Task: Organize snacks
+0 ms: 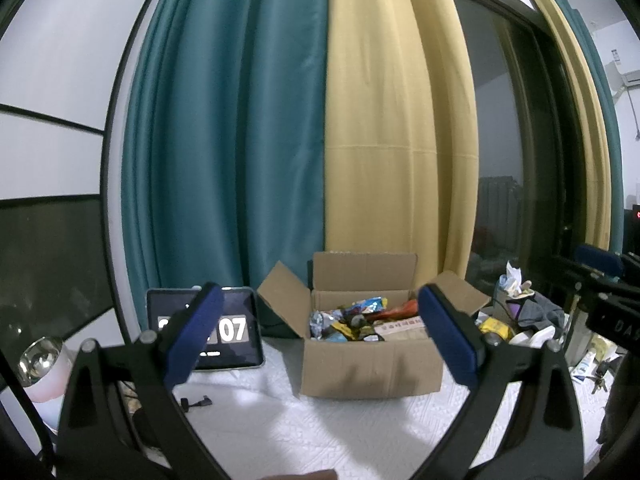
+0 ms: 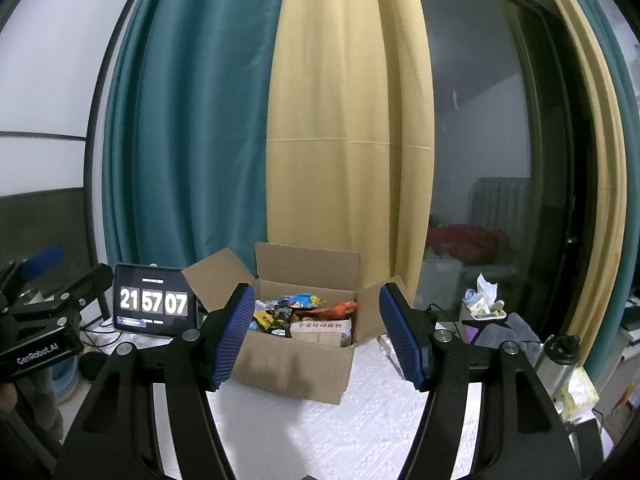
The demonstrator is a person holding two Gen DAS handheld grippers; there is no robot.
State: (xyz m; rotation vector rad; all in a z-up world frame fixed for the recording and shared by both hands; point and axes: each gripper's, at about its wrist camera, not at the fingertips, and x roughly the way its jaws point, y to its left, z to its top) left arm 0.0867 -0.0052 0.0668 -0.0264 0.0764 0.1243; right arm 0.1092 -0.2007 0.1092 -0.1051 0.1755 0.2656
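An open box (image 2: 294, 364) heaped with snacks (image 2: 304, 312) stands at the tabletop's (image 2: 360, 432) back edge, straight ahead of both grippers. The left gripper (image 1: 324, 340) and the right gripper (image 2: 316, 338) hang with fingers spread wide and empty, neither clearly nearer, both short of the box.

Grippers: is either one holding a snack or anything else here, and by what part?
Nothing is held. The left gripper and right gripper are both open and empty, short of the cardboard box of snacks.
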